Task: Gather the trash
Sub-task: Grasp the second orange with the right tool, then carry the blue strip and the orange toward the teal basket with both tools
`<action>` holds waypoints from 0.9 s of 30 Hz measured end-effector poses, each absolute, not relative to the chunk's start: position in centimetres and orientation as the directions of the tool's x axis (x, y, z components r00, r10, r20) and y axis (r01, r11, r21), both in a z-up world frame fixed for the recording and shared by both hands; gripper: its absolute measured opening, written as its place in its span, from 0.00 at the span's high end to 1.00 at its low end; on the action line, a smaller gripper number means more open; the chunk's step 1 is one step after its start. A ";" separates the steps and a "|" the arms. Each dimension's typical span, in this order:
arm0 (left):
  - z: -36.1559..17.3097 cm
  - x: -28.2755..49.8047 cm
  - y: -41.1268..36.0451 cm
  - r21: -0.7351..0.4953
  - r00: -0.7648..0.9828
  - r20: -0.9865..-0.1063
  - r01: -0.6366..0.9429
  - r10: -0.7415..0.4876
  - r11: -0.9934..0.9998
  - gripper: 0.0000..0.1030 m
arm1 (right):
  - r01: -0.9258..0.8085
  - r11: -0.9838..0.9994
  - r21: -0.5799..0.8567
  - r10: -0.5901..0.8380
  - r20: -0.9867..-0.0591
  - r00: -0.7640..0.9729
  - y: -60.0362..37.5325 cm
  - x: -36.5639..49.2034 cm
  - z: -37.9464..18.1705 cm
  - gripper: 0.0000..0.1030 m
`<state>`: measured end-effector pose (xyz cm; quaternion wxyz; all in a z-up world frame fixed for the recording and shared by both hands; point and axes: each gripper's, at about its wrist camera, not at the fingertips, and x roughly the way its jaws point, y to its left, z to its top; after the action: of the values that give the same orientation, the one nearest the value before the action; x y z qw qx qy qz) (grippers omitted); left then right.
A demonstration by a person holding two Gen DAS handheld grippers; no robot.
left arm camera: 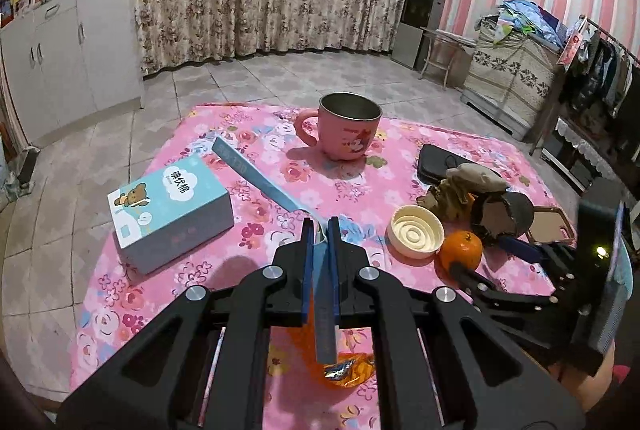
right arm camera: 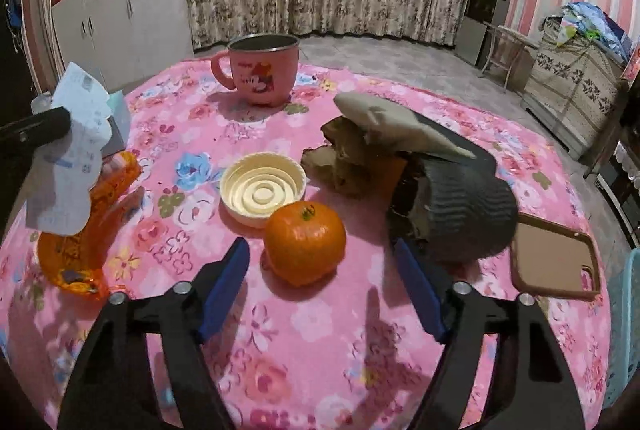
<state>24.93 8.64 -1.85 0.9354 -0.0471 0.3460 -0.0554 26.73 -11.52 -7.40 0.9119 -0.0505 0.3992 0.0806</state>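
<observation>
My left gripper (left arm camera: 322, 226) is shut on a flat blue-and-white printed paper (left arm camera: 256, 170), edge-on in the left wrist view and hanging broadside at the left of the right wrist view (right arm camera: 72, 158). Under it lies an orange wrapper (right arm camera: 80, 230). My right gripper (right arm camera: 318, 250) stands open low over the pink floral tablecloth (right arm camera: 320, 350). A tangerine (right arm camera: 304, 242) sits between its fingertips, touching neither pad. A crushed dark paper cup (right arm camera: 452, 206) lies against the right finger (right arm camera: 416, 286), with crumpled brown paper (right arm camera: 352, 158) behind it.
A pink mug (right arm camera: 260, 70) stands at the far side and a cream lid (right arm camera: 262, 190) just beyond the tangerine. A blue carton (left arm camera: 172, 206) lies left, a black case (left arm camera: 440, 162) and a brown phone case (right arm camera: 556, 258) right. A pale blue plastic edge (right arm camera: 624, 330) shows far right.
</observation>
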 end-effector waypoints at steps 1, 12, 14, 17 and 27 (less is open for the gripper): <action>-2.0 25.0 8.6 -0.126 0.753 -0.644 0.073 -0.137 0.989 0.94 | -0.193 0.981 -0.016 0.118 -0.741 0.661 -11.5 26.9 -7.5 0.45; -1.6 24.5 6.8 -0.095 0.769 -0.623 0.110 -0.145 0.989 0.94 | -0.226 0.973 0.039 0.192 -0.679 0.709 -14.5 24.1 -4.1 0.61; -1.4 24.1 6.0 -0.077 0.772 -0.618 0.130 -0.149 0.989 0.94 | -0.210 0.977 0.043 0.185 -0.663 0.726 -16.3 22.8 -3.0 0.61; -0.5 23.1 3.9 -0.045 0.784 -0.599 0.173 -0.166 0.984 0.94 | -0.176 0.983 0.048 0.165 -0.646 0.745 -19.4 20.8 -1.5 0.61; 2.0 20.1 -6.4 0.023 0.790 -0.550 0.338 -0.270 0.941 0.94 | -0.020 1.000 0.003 0.018 -0.596 0.803 -31.0 15.0 2.2 0.61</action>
<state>20.13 -6.39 1.97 0.9441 0.0602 0.2811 -0.1612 15.02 -31.01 2.22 0.9493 -0.0017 0.3141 0.0099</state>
